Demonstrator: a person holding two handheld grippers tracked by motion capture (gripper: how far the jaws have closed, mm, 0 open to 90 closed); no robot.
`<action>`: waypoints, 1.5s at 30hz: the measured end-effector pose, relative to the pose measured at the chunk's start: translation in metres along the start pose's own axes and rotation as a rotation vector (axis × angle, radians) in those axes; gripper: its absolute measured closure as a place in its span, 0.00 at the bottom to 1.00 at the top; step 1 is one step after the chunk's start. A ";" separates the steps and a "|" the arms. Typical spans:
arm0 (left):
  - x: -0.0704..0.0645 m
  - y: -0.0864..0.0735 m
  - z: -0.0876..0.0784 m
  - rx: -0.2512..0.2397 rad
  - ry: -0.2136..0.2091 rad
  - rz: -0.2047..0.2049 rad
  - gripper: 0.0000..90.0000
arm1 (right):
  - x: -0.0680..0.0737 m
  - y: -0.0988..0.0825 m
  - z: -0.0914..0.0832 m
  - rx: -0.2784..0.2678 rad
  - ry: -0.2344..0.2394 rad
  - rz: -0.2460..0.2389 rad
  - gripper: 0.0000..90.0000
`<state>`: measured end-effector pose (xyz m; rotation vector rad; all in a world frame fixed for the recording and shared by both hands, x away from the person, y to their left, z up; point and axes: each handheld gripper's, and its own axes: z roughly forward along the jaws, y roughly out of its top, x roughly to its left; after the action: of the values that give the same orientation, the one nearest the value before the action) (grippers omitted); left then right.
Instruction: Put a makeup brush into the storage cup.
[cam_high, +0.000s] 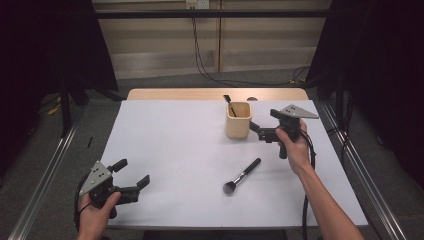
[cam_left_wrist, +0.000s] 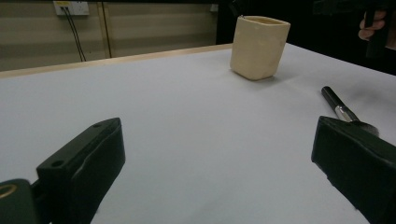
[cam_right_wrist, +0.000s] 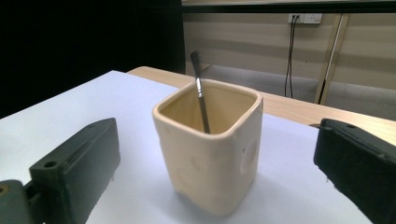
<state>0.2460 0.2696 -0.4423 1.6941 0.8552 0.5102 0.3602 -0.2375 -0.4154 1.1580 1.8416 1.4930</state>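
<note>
Right gripper (cam_high: 261, 131): jaws wide apart, nothing between them, just beside the cup (cam_high: 238, 120). Left gripper (cam_high: 131, 175): jaws spread too, empty, near the table's (cam_high: 165, 145) front left corner. We count two brushes and one cup. One brush (cam_right_wrist: 201, 95) stands tilted inside the cup; the other brush (cam_high: 242, 176) lies flat mid-table, well apart from both grippers. The right gripper view looks into the cup's interior. White tabletop, wooden far edge, dark curtains, cables on the back wall.
</note>
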 end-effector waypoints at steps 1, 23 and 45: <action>0.000 0.000 0.000 -0.001 0.001 0.000 0.03 | 0.001 -0.001 -0.002 0.001 0.003 0.001 0.00; -0.002 0.000 -0.002 -0.011 -0.003 -0.009 0.03 | 0.016 -0.030 -0.060 -0.021 -0.025 0.010 0.01; -0.001 -0.001 -0.012 -0.028 0.020 -0.010 0.03 | 0.025 -0.063 -0.112 -0.001 -0.065 0.013 0.01</action>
<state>0.2362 0.2765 -0.4393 1.6606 0.8672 0.5306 0.2384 -0.2783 -0.4416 1.2064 1.7929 1.4460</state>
